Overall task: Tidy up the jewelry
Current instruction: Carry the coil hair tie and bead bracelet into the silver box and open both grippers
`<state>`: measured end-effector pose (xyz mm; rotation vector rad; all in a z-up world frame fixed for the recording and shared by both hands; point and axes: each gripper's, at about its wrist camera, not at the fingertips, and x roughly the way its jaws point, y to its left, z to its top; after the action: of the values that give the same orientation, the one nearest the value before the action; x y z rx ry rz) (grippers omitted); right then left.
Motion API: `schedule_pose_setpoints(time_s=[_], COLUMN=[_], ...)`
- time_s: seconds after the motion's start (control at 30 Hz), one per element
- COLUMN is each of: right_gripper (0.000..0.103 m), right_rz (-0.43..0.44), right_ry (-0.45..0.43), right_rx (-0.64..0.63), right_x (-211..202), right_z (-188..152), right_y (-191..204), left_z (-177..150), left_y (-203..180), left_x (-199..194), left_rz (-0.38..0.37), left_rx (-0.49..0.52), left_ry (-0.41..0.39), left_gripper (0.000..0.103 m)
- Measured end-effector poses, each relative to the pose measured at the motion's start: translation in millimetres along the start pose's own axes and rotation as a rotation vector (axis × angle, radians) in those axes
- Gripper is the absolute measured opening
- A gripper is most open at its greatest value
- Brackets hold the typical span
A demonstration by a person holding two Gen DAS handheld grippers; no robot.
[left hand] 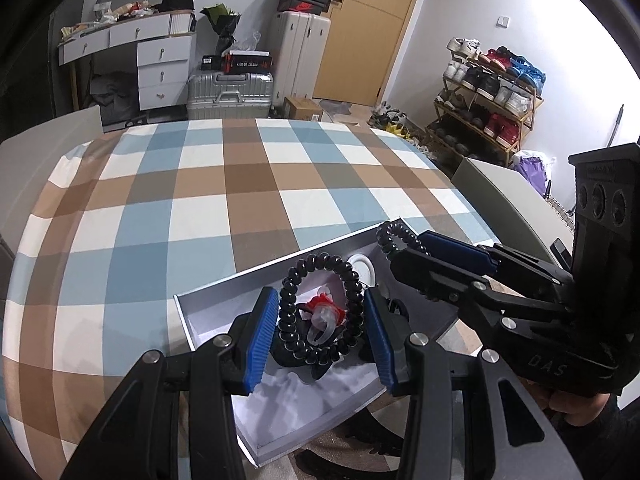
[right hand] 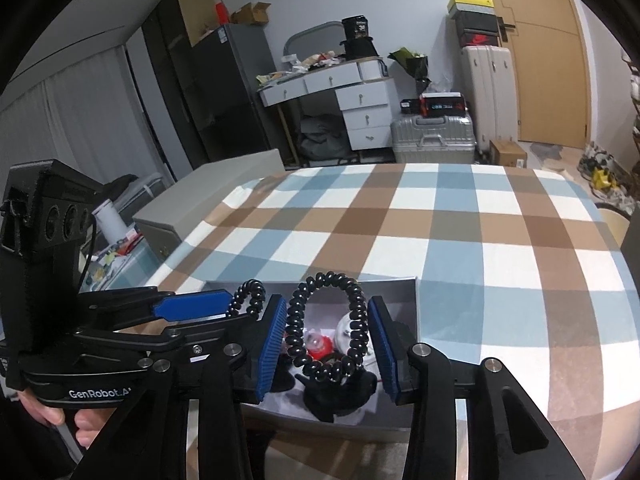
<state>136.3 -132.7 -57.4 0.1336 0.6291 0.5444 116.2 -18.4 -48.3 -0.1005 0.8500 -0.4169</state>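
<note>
Each gripper is shut on its own black spiral hair tie, above an open grey box (left hand: 224, 292) on the checked tablecloth. My left gripper (left hand: 318, 334) squeezes one black spiral tie (left hand: 320, 264) between its blue pads; it also shows at the left of the right wrist view (right hand: 248, 298). My right gripper (right hand: 327, 346) is shut on a second spiral tie (right hand: 320, 320), also seen in the left wrist view (left hand: 394, 238). Inside the box lie a red and clear ring (left hand: 324, 312), a white round piece (left hand: 362, 266) and a black item (right hand: 336, 394).
The table with its blue, brown and white cloth (left hand: 240, 184) stretches beyond the box. White chair backs (left hand: 48, 136) stand at the table's sides. Behind are suitcases (left hand: 230, 94), a drawer desk and a shoe rack (left hand: 488, 96).
</note>
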Motion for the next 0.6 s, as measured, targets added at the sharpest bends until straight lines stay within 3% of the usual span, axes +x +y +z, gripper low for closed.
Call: schedule_pose_setpoints(time_s=[0.27, 0.37, 0.6], right_gripper=[0.056, 0.061, 0.065], right_rz=[0.007, 0.023, 0.004], right_ry=[-0.037, -0.044, -0.074], right_rx=[0.023, 0.037, 0.056], right_x=[-7.1, -10.5, -25.9], right_z=[1.1, 1.1, 1.2], right_y=[-4.5, -6.9, -8.0], left_z=[0.0, -0.2, -2.3], left_y=[2.8, 1.6, 2.8], left_x=[-0.6, -1.3, -10.0], left_rz=[-0.019, -0.020, 0.015], left_rx=[-0.035, -0.024, -0.011], left_ry=[0.010, 0.014, -0.008], left_gripper=[0.046, 0.060, 0.063])
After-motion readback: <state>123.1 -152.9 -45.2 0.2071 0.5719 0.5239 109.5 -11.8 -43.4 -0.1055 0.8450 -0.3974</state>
